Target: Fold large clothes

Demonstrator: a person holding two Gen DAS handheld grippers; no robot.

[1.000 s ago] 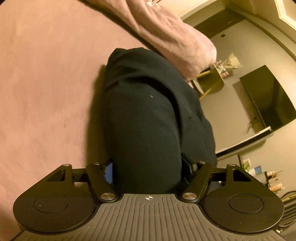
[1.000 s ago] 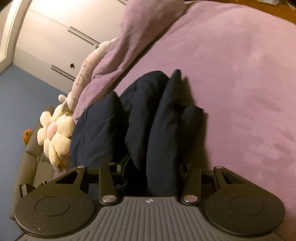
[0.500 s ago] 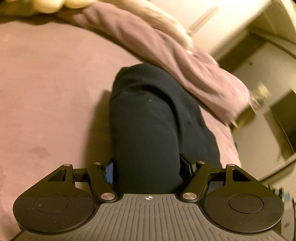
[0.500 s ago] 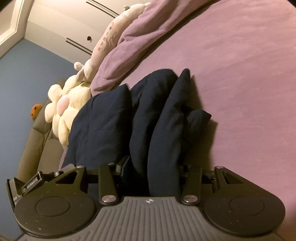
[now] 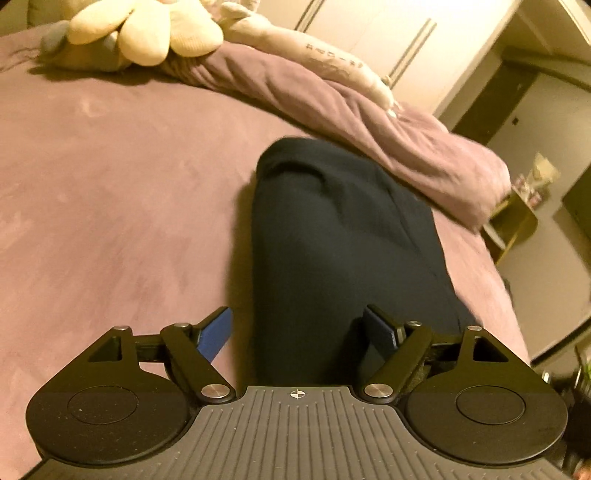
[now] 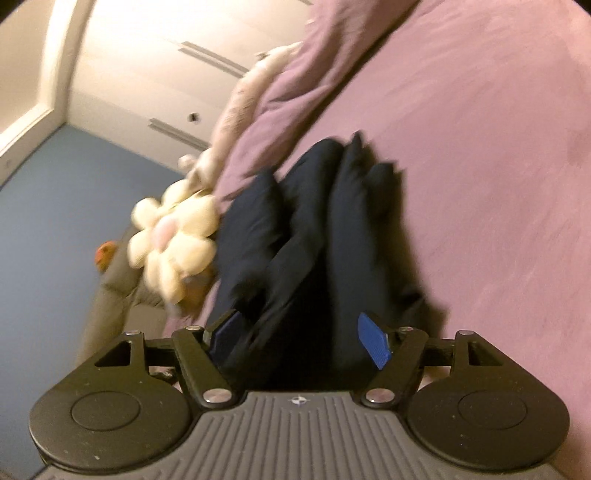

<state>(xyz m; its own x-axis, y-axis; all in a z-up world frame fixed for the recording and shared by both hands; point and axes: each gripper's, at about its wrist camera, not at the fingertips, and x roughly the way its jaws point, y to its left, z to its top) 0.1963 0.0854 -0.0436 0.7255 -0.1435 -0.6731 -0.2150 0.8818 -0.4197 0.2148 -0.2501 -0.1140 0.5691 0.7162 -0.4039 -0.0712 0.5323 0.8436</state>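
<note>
- Left claw (image 5: 297,330): jaws stand wide and have just been opening. The blue pad of the left finger (image 5: 214,334) is clear of the cloth, with bare bed cover showing between pad and garment. The right finger's pad (image 5: 378,332) sits just beside the garment's edge; contact there cannot be told. No grip.
- Dark navy folded fabric garment (image 5: 332,251): lies on the mauve suede-like bed cover (image 5: 110,192), running from between the left claw's fingers away to the far side, where its rounded folded end stops short of the bunched mauve blanket (image 5: 351,110).
- Right claw (image 6: 301,339): jaws also well apart and have just been opening. The garment (image 6: 332,240) is between the fingers; in this view it shows as several thick upright folds. The left blue pad (image 6: 225,338) is at the edge of the cloth; the right blue pad (image 6: 373,345) stands off from the fold, face exposed. Not clamped on it. Frame is motion-blurred, so fine contact is uncertain.
- Surroundings, left wrist view: cream flower-shaped plush toy (image 5: 147,29) at the far left on the bed, pale long plush (image 5: 314,55) lying along the blanket, white wardrobe doors (image 5: 388,44) beyond.
- Surroundings, right wrist view: the same cream plush (image 6: 173,240) to the left of the garment, blue wall (image 6: 55,240) behind.
</note>
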